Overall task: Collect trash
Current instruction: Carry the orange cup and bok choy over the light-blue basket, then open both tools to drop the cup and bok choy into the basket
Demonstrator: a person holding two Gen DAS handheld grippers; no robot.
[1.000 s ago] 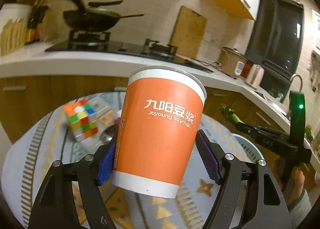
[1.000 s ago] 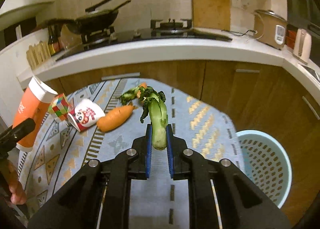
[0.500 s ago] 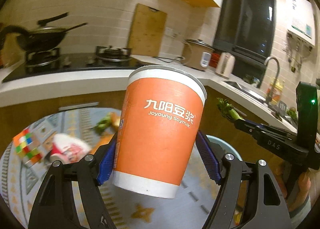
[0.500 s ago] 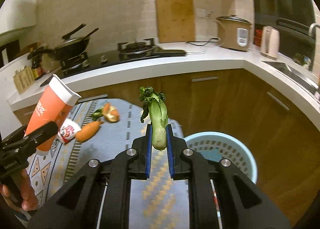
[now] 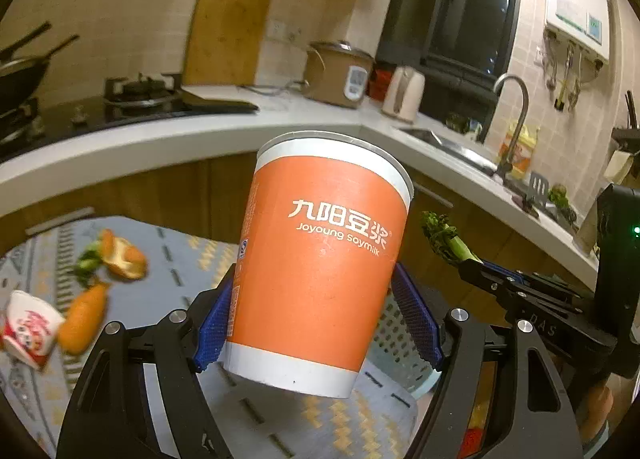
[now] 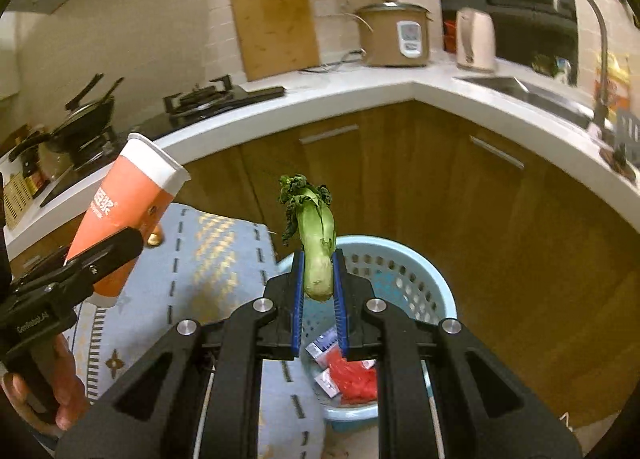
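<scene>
Both grippers have swung right since a second ago: the cube and wok that filled the left view are gone, and the sink and tap now show instead, with the blue basket (image 6: 420, 279) sitting right under the right gripper (image 6: 318, 287). Left gripper (image 5: 316, 323) is spread wide and clamped on the orange cup (image 5: 320, 259), same grip as before, cup tilted a bit above the mat (image 5: 192, 259). Right gripper is nearly closed, pinching the greens (image 6: 316, 243) stalk-down, leaves up, over the basket's near rim. Cup reads "Joyoung soymilk" under white Chinese characters. Right gripper's body shows "DAS", the left one something like "GenRobot.AI". Red wrappers (image 6: 352, 379) lie in the basket, print too small to read. Carrot (image 5: 82, 319), peel (image 5: 122, 255) and small cup (image 5: 30, 333) with blurred red lettering sit on the mat.
</scene>
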